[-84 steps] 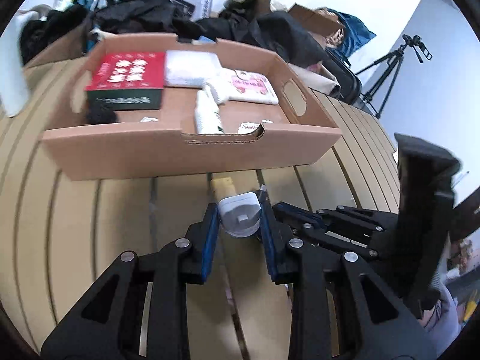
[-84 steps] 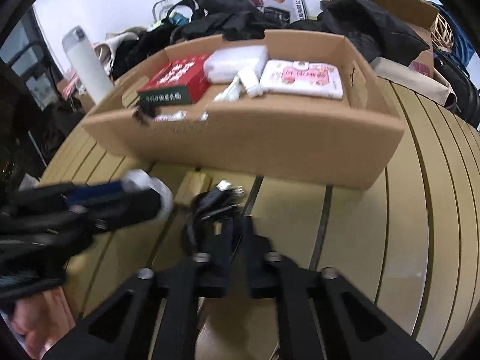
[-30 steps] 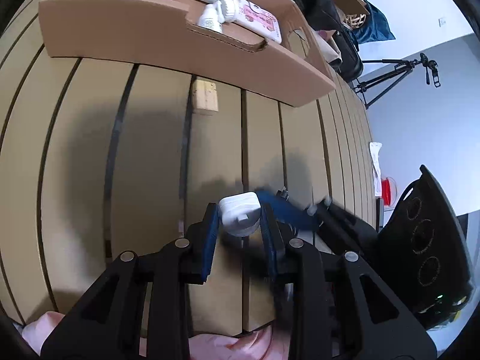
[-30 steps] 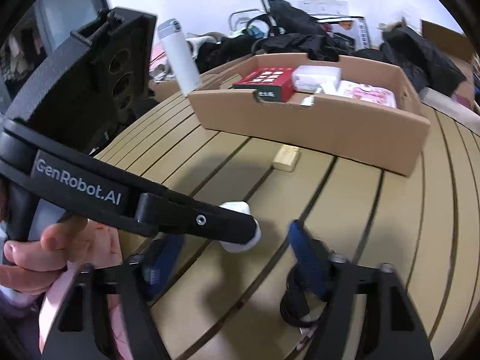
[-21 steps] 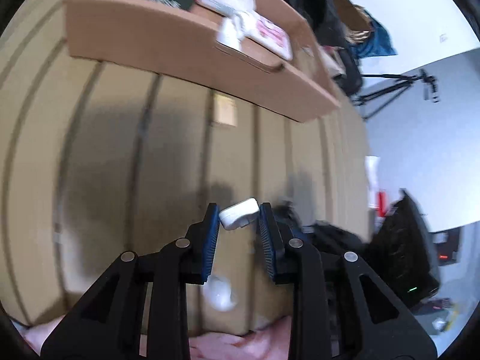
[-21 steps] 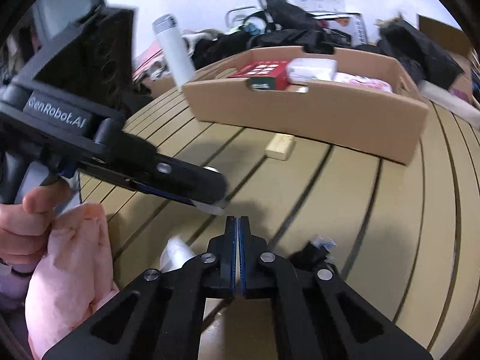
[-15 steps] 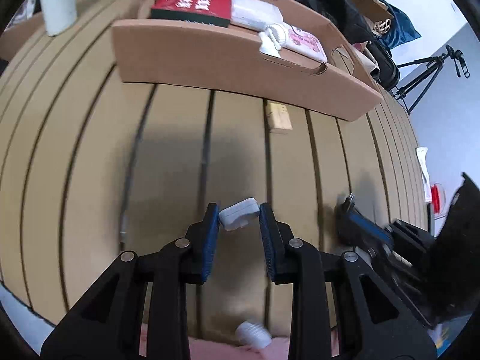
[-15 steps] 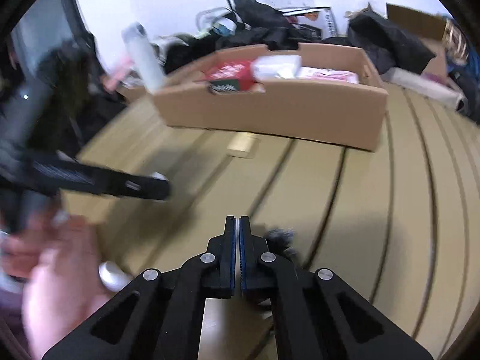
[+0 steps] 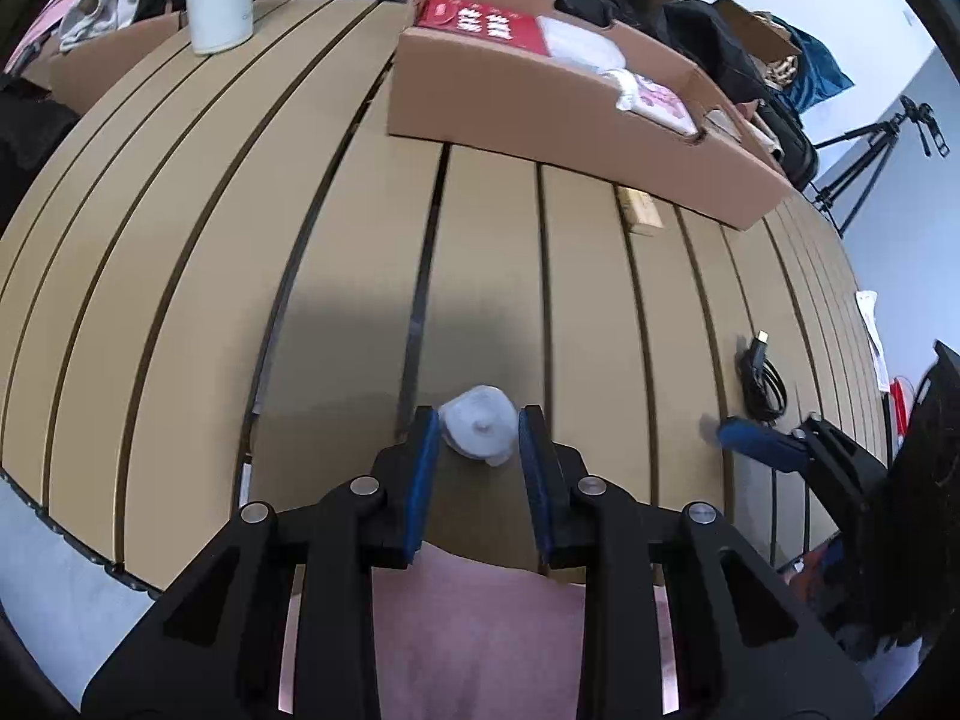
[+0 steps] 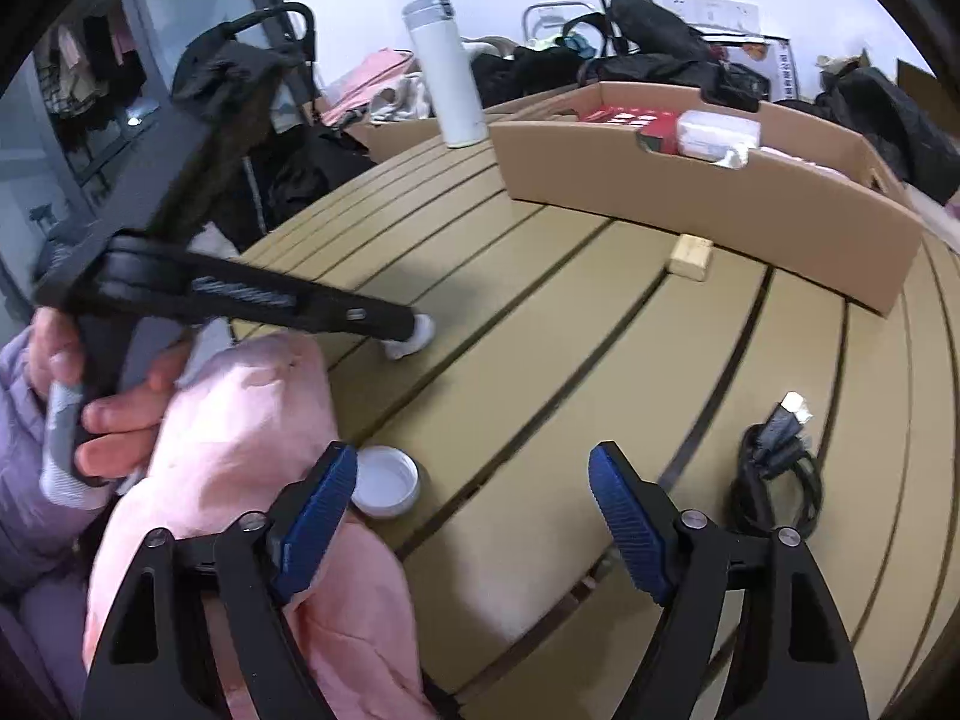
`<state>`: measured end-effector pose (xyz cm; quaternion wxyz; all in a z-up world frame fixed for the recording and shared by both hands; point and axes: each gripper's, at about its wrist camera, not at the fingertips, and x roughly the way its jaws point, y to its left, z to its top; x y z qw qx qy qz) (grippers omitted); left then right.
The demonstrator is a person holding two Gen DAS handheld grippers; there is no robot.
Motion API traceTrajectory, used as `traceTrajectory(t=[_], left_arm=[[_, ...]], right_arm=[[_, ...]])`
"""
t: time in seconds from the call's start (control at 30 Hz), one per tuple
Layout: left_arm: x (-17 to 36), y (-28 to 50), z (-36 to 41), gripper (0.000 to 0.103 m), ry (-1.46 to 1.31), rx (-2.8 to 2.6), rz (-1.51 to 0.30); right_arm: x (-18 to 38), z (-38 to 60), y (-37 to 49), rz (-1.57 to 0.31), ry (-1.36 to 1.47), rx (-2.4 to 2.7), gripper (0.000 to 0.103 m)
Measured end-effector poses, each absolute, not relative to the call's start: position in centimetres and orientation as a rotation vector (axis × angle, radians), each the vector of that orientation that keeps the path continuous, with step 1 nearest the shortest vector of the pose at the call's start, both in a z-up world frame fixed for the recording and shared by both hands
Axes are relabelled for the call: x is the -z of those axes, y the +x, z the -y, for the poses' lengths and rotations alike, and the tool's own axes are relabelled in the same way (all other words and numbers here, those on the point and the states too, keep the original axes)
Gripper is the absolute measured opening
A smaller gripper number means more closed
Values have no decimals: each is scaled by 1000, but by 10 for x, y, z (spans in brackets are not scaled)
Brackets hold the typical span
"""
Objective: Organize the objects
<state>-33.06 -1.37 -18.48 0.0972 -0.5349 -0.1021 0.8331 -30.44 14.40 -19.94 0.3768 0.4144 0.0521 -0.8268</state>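
Left gripper [image 9: 479,429] clamps white adapter [image 9: 479,432] frame-center; right gripper [image 10: 471,489] wide open, black cable [image 10: 777,468] lower right on table [image 9: 180,300].

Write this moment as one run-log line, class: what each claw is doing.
left claw: shut on white adapter, low over slatted table | right claw: open, empty | black cable: coiled on table, right of right claw

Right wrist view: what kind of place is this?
Probably a lived-in room used for recording, not a kitchen or lab: a slatted wooden table, a cardboard box of packaged goods, piled bags and clothes behind, and a tripod in the left wrist view.
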Motion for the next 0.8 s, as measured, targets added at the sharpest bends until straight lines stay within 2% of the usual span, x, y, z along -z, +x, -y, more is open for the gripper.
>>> traceTrajectory(t=[0.17,0.33,0.47,0.6,0.8], left_arm=[[186,-324,1,24,-1598,-2473,198],[183,-316,3,24,-1590,-2477,197],[178,-311,11,24,-1582,-2503,199],[181,-309,21,24,-1609,-2522,225],[177,-307,20,24,-1580,-2529,227]], right_arm=[[207,-129,-297,-236,1064,2077,79],[206,-126,-298,-269,1049,2114,78],[208,-104,-298,-398,1005,2123,78],[214,-93,-314,-440,1029,2152,78],[212,-125,-345,-421,1118,2420,76]])
